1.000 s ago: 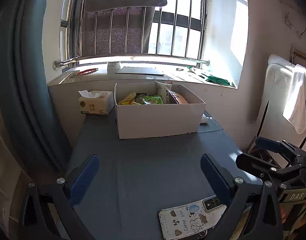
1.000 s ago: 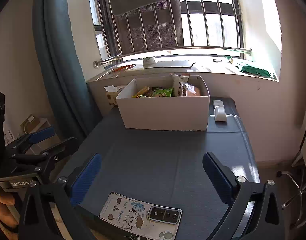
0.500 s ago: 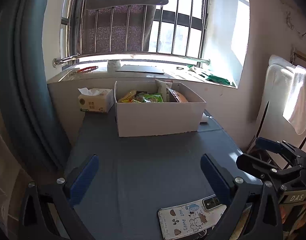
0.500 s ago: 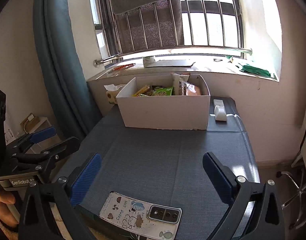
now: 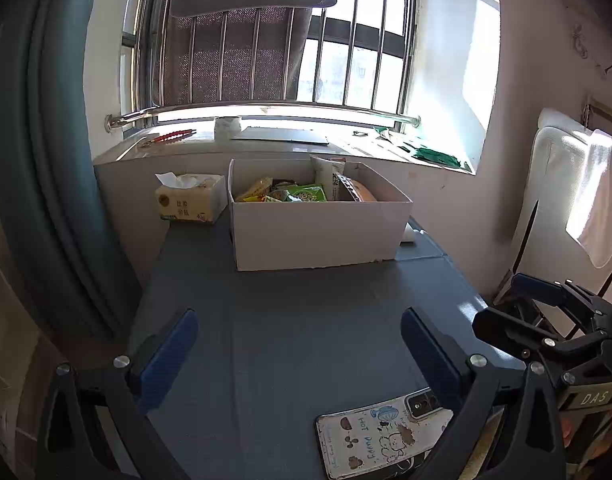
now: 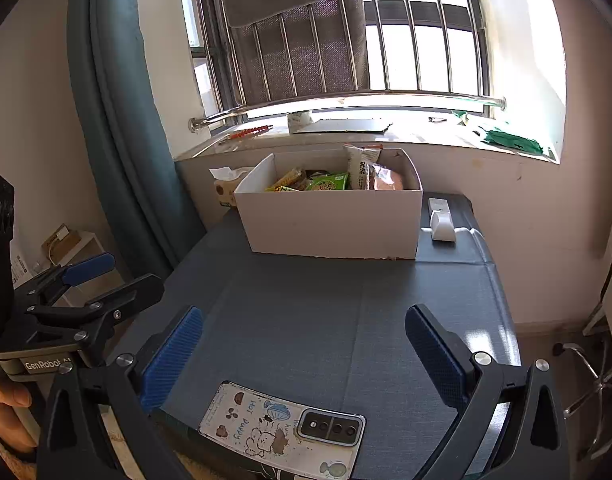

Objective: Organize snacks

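White cardboard box (image 5: 318, 232) at far end of grey-blue table (image 5: 298, 344), up against wall below windowsill (image 5: 274, 140), open-topped. Snacks (image 5: 302, 192) all inside box: yellow pkt at left, green pkt mid, tall white pkt upright toward right, brownish/orange pkt at far right; same order in right wrist view, green pkt (image 6: 328, 181) mid, white one beside it. Tissue box (image 5: 188, 200) just left of cardboard box, touching or nearly, can't tell which; tissue poking out top. Small white device (image 6: 441, 220) on table just right of box, near wall. Left gripper (image 5: 298, 344) hovering over near half of table, blue pads (image 5: 168, 356) spread wide apart, nothing between them. Right gripper (image 6: 302, 348) same: fingers released, wide gap, blue pads (image 6: 174, 354) empty, well short of box. Phone (image 6: 282, 424) in cartoon-print case lying flat, camera side up, at near table edge, below and between right gripper's fingers; in left view down by right-hand finger. Each gripper visible in other's view: left one at left edge of right wrist view w/ bare hand (image 6: 6, 412) on handle, right one at right edge of left wrist view. Teal curtain (image 6: 118, 120) at left of barred window (image 6: 406, 32), grey cloth hung over bars. White towel (image 5: 598, 204) draped at right by wall.
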The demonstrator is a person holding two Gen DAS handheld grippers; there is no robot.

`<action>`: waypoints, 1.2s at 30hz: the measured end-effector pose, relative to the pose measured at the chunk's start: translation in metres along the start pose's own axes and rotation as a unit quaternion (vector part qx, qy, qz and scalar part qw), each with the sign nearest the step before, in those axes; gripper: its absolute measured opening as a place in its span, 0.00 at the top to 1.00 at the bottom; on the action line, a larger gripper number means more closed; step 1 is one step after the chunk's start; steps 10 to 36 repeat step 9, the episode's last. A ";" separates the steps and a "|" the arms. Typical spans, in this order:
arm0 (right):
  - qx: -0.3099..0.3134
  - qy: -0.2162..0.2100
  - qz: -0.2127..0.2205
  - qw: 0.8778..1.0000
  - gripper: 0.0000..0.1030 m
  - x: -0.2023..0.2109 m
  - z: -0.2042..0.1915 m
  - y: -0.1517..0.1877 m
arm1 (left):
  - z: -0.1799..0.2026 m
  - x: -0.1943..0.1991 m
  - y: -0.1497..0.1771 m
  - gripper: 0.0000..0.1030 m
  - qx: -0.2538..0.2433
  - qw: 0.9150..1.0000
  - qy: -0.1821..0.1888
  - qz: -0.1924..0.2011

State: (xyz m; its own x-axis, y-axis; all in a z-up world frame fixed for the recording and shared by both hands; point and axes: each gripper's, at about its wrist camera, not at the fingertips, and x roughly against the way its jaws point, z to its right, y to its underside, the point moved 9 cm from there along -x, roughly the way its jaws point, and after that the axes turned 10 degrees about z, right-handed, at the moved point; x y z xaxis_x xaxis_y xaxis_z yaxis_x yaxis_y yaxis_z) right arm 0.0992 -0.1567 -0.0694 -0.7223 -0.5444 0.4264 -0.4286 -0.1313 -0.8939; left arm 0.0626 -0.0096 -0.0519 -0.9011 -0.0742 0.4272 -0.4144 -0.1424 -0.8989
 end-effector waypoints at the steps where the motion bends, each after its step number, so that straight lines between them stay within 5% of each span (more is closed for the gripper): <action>1: 0.000 0.000 0.000 1.000 0.00 0.000 0.000 0.000 | 0.000 0.000 0.000 0.00 0.000 1.000 0.000 0.000; 36: 0.000 0.000 -0.002 1.000 0.00 0.000 -0.001 0.002 | -0.002 0.001 0.002 0.00 0.004 1.000 -0.002 0.001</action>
